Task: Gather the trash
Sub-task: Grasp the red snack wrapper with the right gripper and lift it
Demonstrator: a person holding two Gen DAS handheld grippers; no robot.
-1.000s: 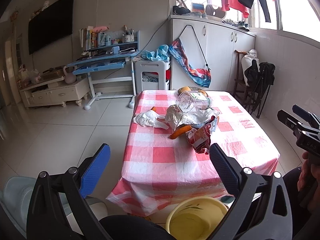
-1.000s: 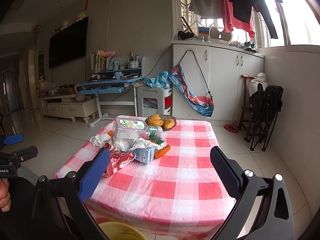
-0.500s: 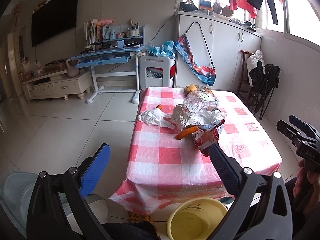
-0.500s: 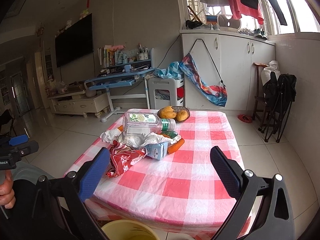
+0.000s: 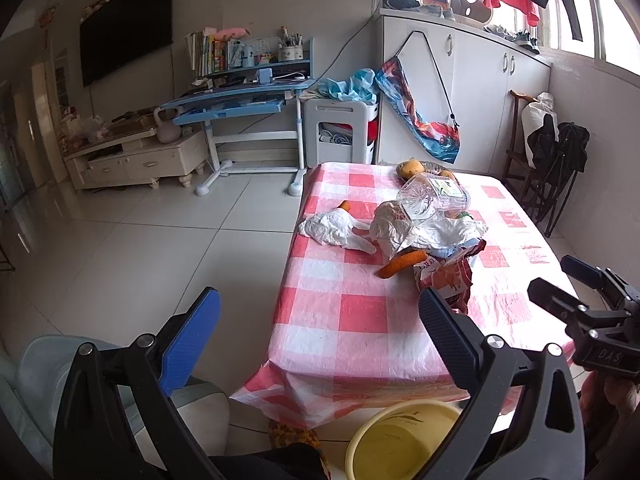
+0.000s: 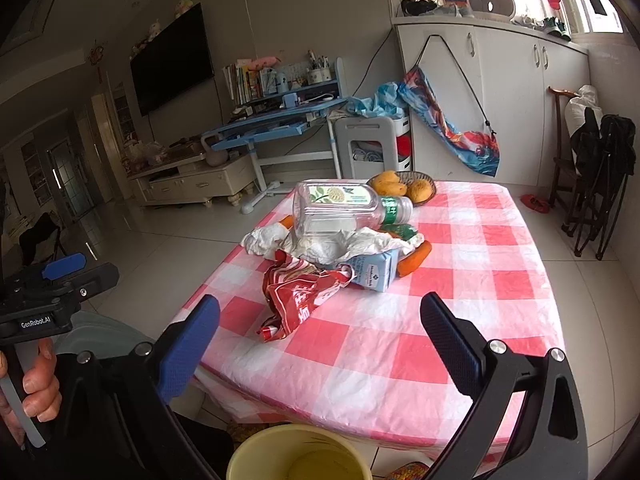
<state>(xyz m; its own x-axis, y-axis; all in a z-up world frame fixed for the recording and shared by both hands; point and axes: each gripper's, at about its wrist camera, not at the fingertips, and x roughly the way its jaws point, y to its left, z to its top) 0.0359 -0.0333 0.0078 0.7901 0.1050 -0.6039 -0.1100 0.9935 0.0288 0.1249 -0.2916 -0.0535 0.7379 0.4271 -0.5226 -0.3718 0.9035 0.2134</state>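
A pile of trash lies mid-table on a red-and-white checked cloth (image 6: pixel 440 320): a crumpled red snack wrapper (image 6: pixel 298 294), a clear plastic bottle (image 6: pixel 340 210) on its side, white crumpled paper (image 6: pixel 340 244), a small blue carton (image 6: pixel 374 270) and a white glove (image 5: pixel 334 230). The same wrapper (image 5: pixel 446 276) and bottle (image 5: pixel 434 198) show in the left wrist view. A yellow bin (image 5: pixel 404 440) stands below the table's near edge. My left gripper (image 5: pixel 320 328) and right gripper (image 6: pixel 320 328) are both open and empty, short of the pile.
Carrots (image 6: pixel 414 260) lie among the trash and a basket of mangoes (image 6: pixel 404 186) sits behind it. A grey chair (image 5: pixel 40 368) is at the left. A blue desk (image 5: pixel 240 100), white cabinets (image 6: pixel 500 100) and folded chairs (image 6: pixel 600 184) line the room.
Both grippers have moved forward toward the table; the pile looks larger and nearer. Both stayed open and nothing on the table moved.
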